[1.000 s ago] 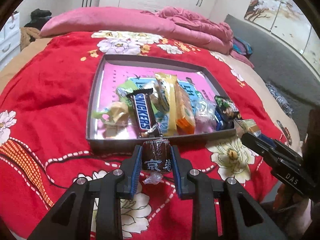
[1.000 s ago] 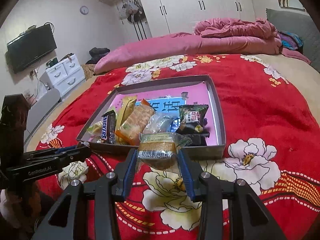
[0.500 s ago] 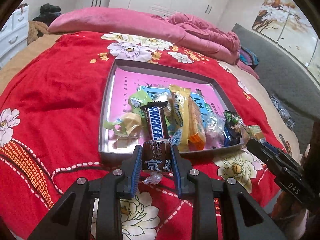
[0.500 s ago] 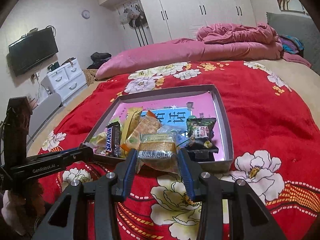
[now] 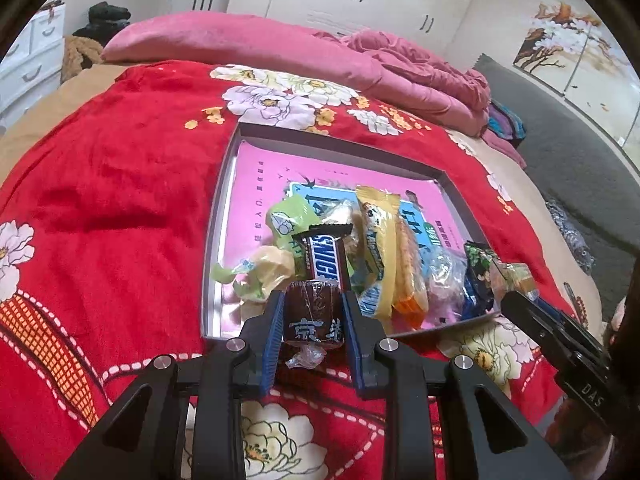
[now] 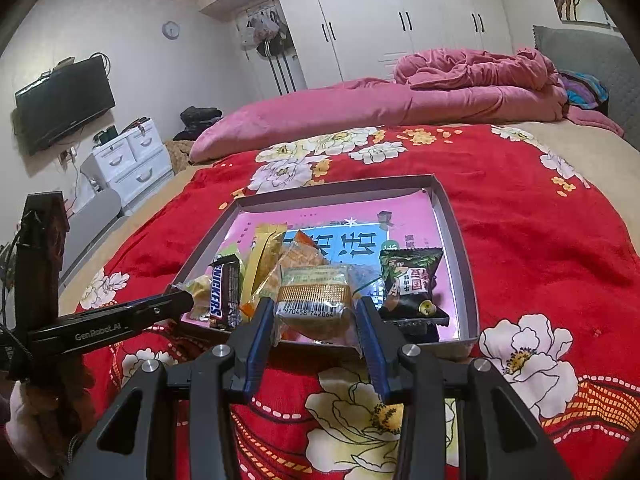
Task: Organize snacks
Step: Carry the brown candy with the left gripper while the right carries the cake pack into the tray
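Red floral bedspread [image 5: 112, 184] now shows more left of the tray [image 5: 224, 184]; left gripper [image 5: 312, 320] still clamps brown candy [image 5: 314, 316], right gripper [image 6: 316, 312] its clear-wrapped cake [image 6: 314, 304]

We see a plush, matt red blanket [image 5: 120, 200] under a shallow tray [image 5: 212, 240] whose inner walls gleam like metal. The candy bar [image 5: 326, 258] wears glossy wrapping, and the brown sweet [image 5: 314, 316] crinkly clear film. Our fingers [image 5: 276, 320] have ribbed blue pads on matt black plastic.
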{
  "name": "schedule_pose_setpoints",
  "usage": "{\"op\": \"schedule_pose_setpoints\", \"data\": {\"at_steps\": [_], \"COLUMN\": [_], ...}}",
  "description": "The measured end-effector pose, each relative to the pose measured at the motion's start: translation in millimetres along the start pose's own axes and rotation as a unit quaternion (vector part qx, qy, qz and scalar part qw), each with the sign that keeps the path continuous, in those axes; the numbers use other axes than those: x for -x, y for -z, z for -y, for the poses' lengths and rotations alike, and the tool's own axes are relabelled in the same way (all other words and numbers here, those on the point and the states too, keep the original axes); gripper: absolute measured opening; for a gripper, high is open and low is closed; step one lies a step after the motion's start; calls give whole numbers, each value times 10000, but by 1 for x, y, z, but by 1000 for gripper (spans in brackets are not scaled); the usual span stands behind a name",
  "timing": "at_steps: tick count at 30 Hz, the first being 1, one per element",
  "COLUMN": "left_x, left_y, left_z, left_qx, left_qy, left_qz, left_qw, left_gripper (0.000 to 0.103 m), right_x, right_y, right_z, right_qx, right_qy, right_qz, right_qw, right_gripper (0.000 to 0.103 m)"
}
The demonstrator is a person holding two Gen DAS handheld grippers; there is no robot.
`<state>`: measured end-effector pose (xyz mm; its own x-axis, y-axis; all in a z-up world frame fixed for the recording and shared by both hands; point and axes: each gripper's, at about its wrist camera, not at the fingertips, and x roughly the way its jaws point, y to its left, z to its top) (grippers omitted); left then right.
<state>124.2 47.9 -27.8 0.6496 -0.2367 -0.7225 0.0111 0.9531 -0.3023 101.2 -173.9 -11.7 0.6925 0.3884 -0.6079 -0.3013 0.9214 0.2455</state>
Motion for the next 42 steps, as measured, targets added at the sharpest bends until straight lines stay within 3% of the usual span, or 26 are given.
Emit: {"op": "schedule_pose_setpoints", "data": {"at_steps": [42], "left_x": [-30], "left_y": [-11], "left_z": [8], "left_qx": [-147], "left_qy": [-104], "left_qz": [-144], "left_qw": [9997], "left_gripper": [29], "right_x": [-54], "right_y": [-17], "right_z": [-21], "right_qx": [262], "right_qy": [-76], "right_qz": [-185], "right_qw": [9995], "right_gripper": [43]}}
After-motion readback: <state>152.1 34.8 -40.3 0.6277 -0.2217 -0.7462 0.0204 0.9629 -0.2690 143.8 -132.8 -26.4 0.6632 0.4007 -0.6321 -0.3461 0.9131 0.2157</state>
